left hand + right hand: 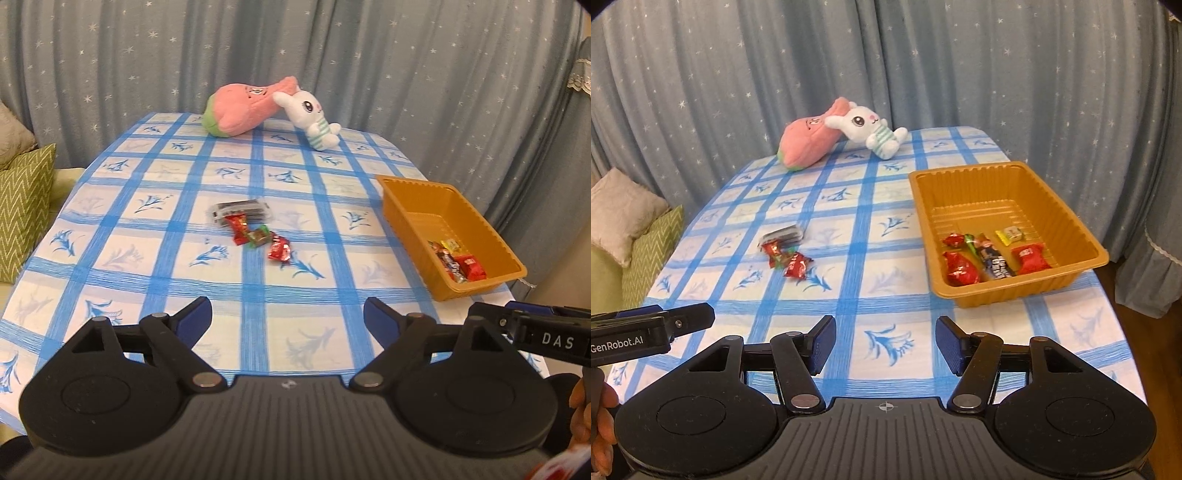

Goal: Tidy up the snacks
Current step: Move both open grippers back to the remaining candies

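Loose snacks lie mid-table: a dark silver-edged packet (242,211), a red candy (238,228), a green-red candy (258,236) and another red candy (279,250). The same red candies (790,260) show left of centre in the right wrist view. An orange plastic tray (1071,225) at the right holds several wrapped snacks (991,258). My left gripper (288,321) hangs open and empty over the near table, well short of the pile. My right gripper (885,345) is also open with nothing between its fingers, near the tray's front corner. Each gripper's side shows at the other view's edge.
A pink plush (240,110) and a white bunny plush (314,114) lie at the table's far edge before a starred blue curtain. A green zigzag cushion (22,210) sits on a sofa at the left. The blue-checked tablecloth (332,295) covers the table; the tray (424,199) reaches its right edge.
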Motion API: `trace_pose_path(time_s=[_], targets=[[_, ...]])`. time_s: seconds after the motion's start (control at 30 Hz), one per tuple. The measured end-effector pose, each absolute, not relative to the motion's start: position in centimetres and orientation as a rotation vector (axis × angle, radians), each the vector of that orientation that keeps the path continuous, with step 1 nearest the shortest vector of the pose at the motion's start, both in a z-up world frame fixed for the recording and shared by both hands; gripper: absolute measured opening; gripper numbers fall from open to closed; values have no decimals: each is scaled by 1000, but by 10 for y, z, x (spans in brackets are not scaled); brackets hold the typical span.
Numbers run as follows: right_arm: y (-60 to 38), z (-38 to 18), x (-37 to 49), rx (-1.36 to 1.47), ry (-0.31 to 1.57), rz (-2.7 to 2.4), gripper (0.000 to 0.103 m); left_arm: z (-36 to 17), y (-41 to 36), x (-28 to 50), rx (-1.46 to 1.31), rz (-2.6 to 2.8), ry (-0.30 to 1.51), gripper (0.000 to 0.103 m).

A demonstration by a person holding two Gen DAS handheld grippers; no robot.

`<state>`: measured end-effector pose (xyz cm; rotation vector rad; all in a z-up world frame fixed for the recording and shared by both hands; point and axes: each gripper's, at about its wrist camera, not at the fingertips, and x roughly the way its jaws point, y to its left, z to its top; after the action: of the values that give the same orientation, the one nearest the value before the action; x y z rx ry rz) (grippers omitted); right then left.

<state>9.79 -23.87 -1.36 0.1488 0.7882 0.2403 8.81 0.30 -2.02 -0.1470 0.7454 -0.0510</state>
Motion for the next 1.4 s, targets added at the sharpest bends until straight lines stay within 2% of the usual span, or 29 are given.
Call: trace_pose_path(time_s=[0.4, 0.93, 1.07, 1.4], targets=[[-207, -26, 121, 136, 790, 312, 60, -32, 37, 109, -138, 7, 745, 88], [-136, -70, 202, 146, 808, 389, 60, -67, 86, 191, -103, 22, 748, 88], [-119, -85, 224, 149, 812, 403, 48, -82, 93, 210, -96, 6, 749, 88], [-89, -116, 267, 141, 833, 413, 40, -110, 104, 240, -116, -35, 761, 88]])
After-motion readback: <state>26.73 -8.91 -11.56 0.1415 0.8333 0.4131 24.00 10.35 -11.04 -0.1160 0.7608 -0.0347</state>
